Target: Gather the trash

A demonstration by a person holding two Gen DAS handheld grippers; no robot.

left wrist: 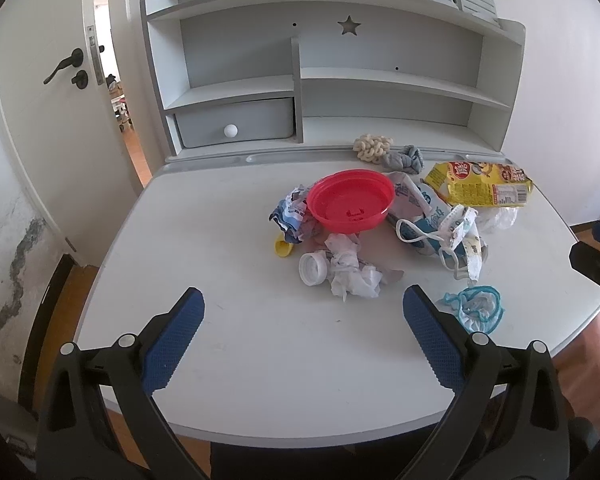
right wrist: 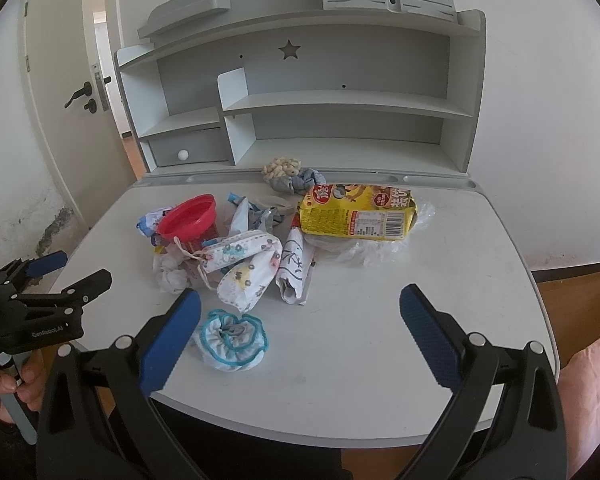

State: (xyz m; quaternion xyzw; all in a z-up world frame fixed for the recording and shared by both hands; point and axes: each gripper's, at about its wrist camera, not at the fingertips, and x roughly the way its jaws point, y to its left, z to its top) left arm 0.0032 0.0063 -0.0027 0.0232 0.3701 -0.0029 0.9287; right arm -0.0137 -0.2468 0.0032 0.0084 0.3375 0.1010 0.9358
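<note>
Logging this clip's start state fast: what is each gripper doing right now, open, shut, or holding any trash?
Left gripper: open, holding nothing, above the desk.
Right gripper: open, holding nothing.

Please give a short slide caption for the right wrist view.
Open right gripper hovers over a desk littered with trash: red lid, yellow packet, masks.

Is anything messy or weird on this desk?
Yes. A heap of trash sits on the desk: a red lid upside down on crumpled wrappers, a wadded tissue, face masks and a torn yellow snack bag. The wall by the door looks cracked and stained.
</note>
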